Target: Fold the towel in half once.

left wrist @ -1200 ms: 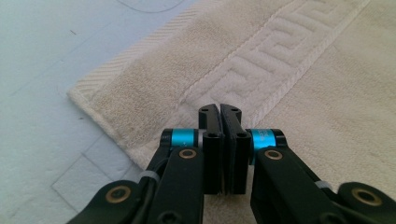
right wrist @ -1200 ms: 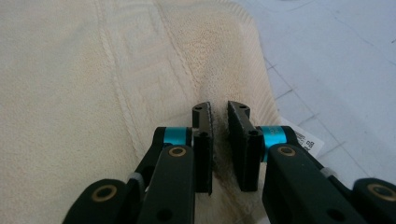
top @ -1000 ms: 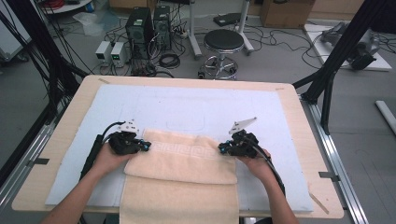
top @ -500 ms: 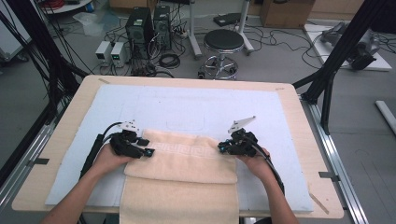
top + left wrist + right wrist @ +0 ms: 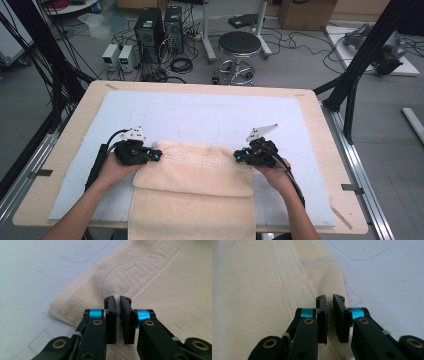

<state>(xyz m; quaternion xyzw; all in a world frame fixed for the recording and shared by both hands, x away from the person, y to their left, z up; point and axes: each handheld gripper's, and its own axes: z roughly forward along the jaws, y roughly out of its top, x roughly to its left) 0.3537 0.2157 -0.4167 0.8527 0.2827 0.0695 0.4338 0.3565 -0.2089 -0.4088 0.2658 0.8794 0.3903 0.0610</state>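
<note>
folded cream towel (image 5: 195, 172), white mat (image 5: 200, 115), wooden table (image 5: 320, 130)

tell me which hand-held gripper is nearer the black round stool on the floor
Right. The right hand-held gripper pinches the towel at its right end, more nearly below the stool. The left hand-held gripper pinches the towel's left end, farther off to the side.
</note>
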